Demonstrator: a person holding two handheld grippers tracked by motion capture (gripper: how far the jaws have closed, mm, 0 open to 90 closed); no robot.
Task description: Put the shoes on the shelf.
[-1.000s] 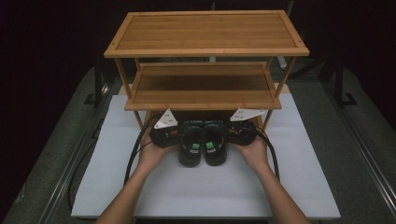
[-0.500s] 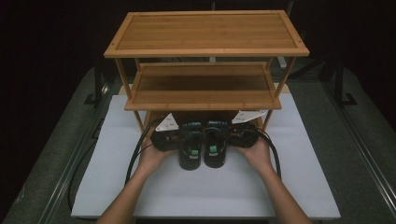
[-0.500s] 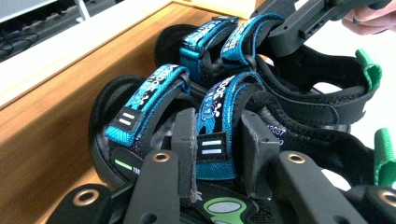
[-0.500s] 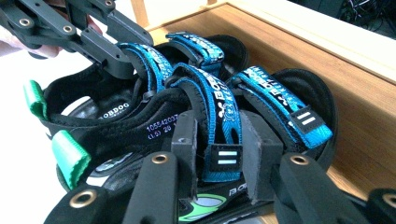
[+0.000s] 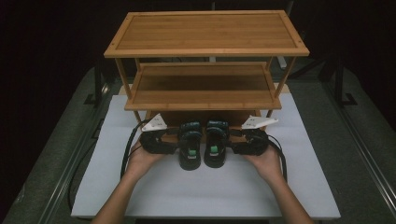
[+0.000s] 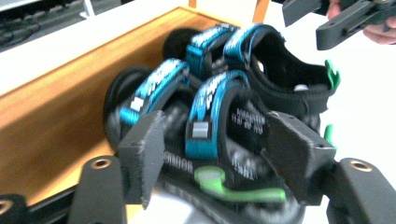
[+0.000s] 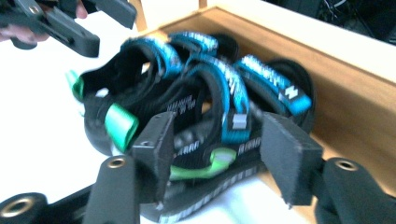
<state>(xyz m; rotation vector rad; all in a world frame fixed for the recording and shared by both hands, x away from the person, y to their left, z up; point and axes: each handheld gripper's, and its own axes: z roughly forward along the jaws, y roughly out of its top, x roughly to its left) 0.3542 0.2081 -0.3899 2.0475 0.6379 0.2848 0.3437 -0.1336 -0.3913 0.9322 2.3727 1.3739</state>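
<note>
Your left tool (image 5: 173,141) and right tool (image 5: 235,140) each stand with jaws spread wide around the side of a sandal, pads apart from it, gripping nothing. The pair sits on the white counter (image 5: 187,191), toes on the rack's bottom shelf. Judging by this, the step is taking hold: close on the firm sole edge and the strap base, not the loose green tabs. The left sandal (image 5: 190,150) and right sandal (image 5: 216,148) are black foam with blue webbing straps. Beyond them rises the rack (image 5: 205,32), smooth bamboo, flat-shelved.
</note>
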